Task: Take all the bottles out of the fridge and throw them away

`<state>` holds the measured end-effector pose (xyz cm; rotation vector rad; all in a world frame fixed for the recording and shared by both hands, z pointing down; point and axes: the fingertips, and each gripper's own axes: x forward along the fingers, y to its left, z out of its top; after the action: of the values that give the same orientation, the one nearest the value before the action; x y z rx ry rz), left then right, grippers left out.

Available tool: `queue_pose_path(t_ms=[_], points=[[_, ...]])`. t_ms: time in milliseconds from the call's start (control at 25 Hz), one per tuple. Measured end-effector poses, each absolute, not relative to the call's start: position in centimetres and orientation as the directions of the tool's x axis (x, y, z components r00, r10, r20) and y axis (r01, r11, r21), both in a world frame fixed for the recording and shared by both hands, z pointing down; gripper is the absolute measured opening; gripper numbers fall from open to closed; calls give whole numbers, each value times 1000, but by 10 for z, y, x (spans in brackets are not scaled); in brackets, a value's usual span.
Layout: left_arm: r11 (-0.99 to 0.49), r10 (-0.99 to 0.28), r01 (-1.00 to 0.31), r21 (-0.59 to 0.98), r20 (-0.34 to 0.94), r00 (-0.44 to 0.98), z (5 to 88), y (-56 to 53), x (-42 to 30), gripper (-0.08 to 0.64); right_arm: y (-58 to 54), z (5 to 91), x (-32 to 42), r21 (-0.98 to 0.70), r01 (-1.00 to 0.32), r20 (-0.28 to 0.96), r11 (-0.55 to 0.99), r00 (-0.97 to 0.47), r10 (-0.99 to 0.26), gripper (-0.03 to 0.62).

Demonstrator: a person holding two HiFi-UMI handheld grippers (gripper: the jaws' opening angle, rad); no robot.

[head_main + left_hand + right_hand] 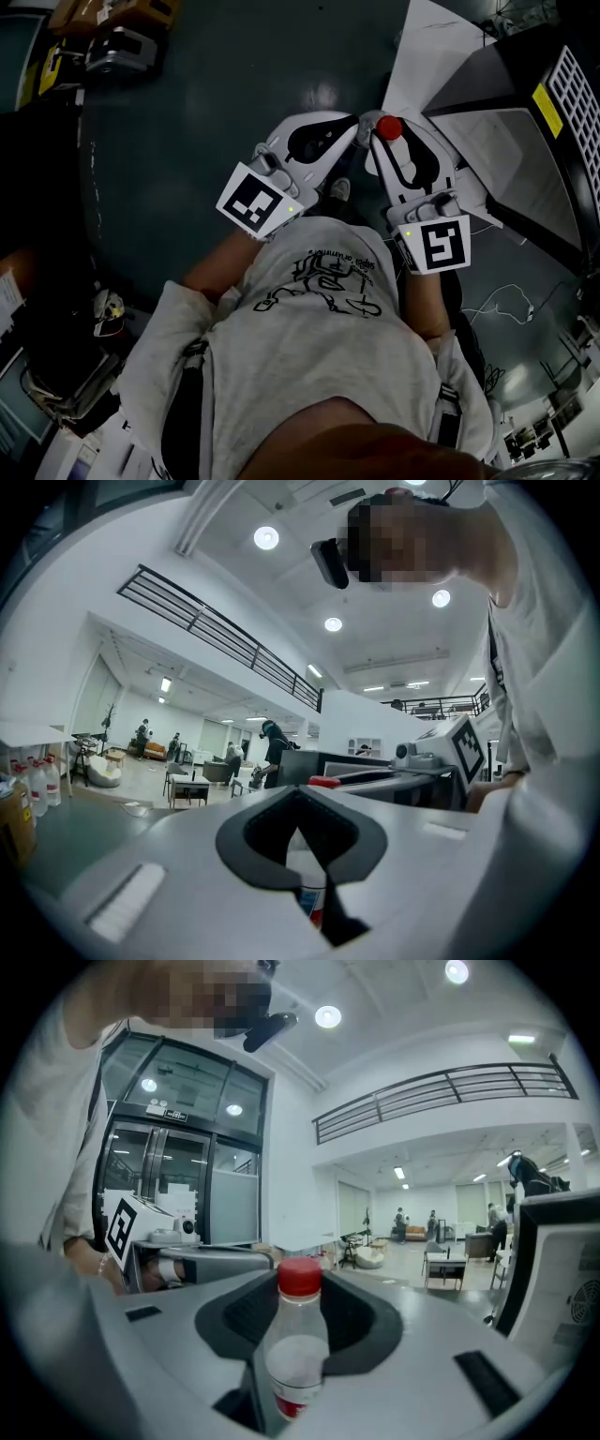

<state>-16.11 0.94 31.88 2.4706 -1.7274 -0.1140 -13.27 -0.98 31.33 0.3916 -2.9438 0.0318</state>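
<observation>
i'm clenching a red-capped bottle (296,1354) in my right gripper (301,1286) and pinching a labelled bottle (312,904) in my left gripper (298,794), both carried before my chest; binning them is remaining, i'm judging.

Floor (216,94) open ahead; fridge (525,159) blocks right (clutter (112,42) far left).

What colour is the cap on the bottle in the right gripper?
Red cap, clearest in the right gripper view.
</observation>
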Motion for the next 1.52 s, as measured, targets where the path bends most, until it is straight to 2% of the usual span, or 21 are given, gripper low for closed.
queue_pose_path(t_ms=[200, 440, 1120, 1520], points=[[-313, -945, -936, 162, 48, 325, 338, 7, -158, 8, -10, 325, -135, 15, -241, 149, 970, -959, -241, 143], [-297, -950, -940, 169, 42, 308, 348, 8, -158, 8, -5, 342, -134, 34, -217, 182, 976, -958, -220, 143], [-427, -896, -890, 156, 58, 440, 377, 33, -202, 8, 18, 374, -178, 68, -358, 209, 931, -908, -364, 143], [-436, -890, -884, 166, 70, 452, 404, 44, -196, 8, 32, 402, -176, 71, -359, 230, 931, -902, -365, 143]])
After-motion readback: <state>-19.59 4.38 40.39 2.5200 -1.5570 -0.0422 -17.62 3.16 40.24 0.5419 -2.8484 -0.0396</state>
